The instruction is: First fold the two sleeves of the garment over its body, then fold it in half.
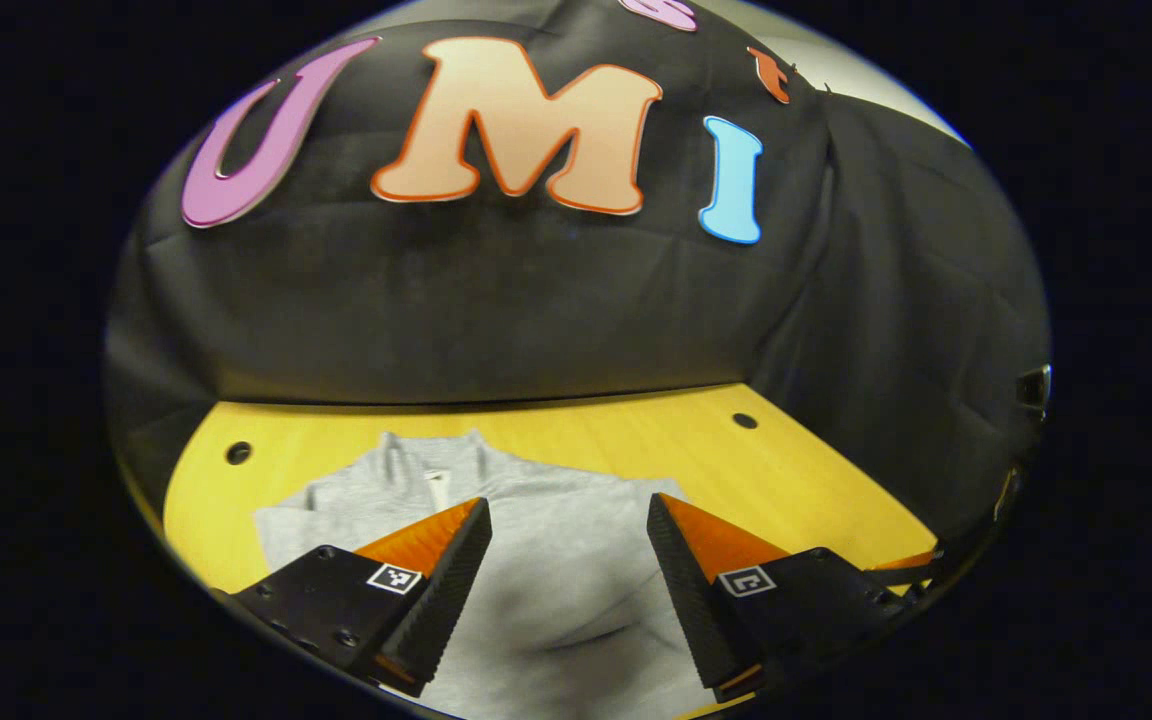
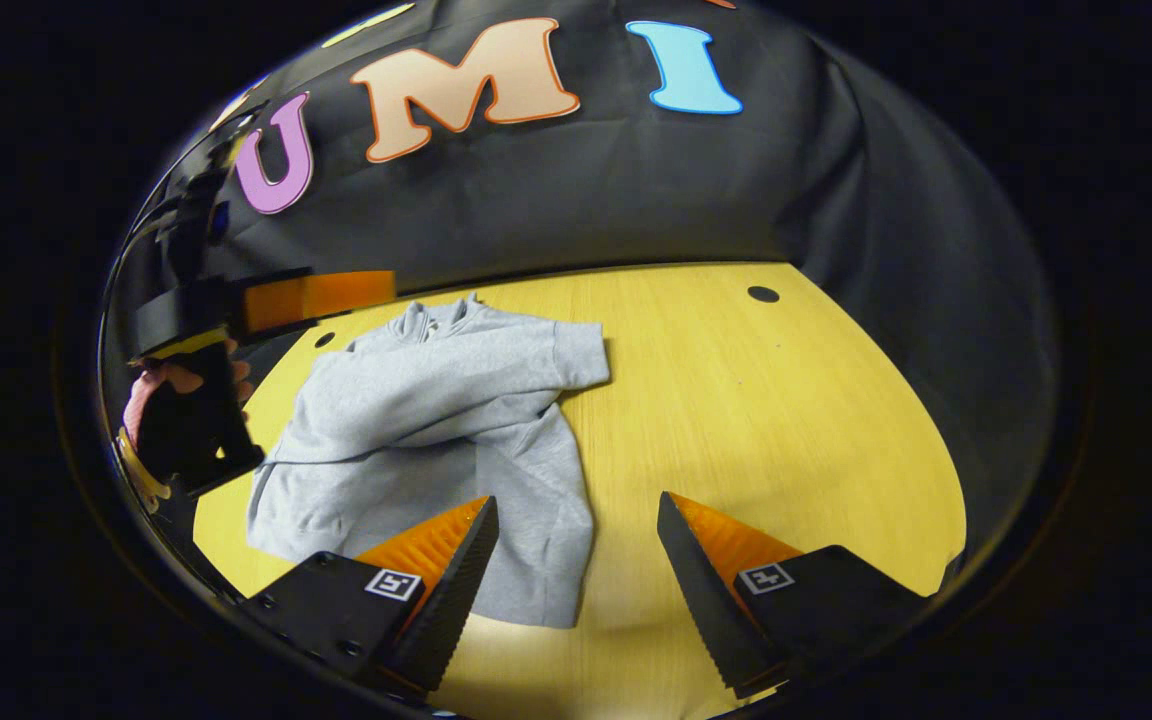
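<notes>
A light grey sweatshirt (image 2: pixel 446 420) lies flat on the yellow wooden table (image 2: pixel 786 420), collar toward the booth wall. One sleeve is folded across its chest, its cuff (image 2: pixel 581 355) near the garment's right edge. In the left gripper view the sweatshirt (image 1: pixel 556 580) spreads under my left gripper (image 1: pixel 568 520), which hovers open above its body with nothing between the fingers. My right gripper (image 2: pixel 576 520) is open above the garment's lower right hem, empty. In the right gripper view the left gripper (image 2: pixel 266 300) and the hand (image 2: pixel 151 385) holding it appear at the far left, above the garment.
Round holes (image 2: pixel 763 294) (image 1: pixel 238 453) mark the tabletop near its far edge. The black cloth wall (image 1: pixel 536 300) closes the back and right side. Bare table stretches to the right of the sweatshirt.
</notes>
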Action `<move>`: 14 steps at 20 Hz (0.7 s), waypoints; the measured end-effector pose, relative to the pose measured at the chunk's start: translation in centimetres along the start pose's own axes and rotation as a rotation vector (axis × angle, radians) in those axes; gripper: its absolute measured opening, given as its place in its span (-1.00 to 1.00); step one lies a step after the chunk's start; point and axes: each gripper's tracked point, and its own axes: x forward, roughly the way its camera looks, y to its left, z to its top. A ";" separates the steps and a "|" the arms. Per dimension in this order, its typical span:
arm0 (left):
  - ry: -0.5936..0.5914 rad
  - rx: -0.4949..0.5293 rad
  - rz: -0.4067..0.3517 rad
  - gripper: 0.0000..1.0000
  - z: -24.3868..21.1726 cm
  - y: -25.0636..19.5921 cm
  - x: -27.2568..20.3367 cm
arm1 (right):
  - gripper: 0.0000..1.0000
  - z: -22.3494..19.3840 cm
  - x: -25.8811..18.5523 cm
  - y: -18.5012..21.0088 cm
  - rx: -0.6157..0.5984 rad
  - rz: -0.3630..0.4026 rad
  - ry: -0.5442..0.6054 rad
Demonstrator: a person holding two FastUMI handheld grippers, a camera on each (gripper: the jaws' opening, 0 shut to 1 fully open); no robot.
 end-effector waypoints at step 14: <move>0.165 -0.196 0.298 0.83 -15.1 13.9 -17.8 | 0.97 -6.8 0.7 3.5 -0.083 0.016 0.123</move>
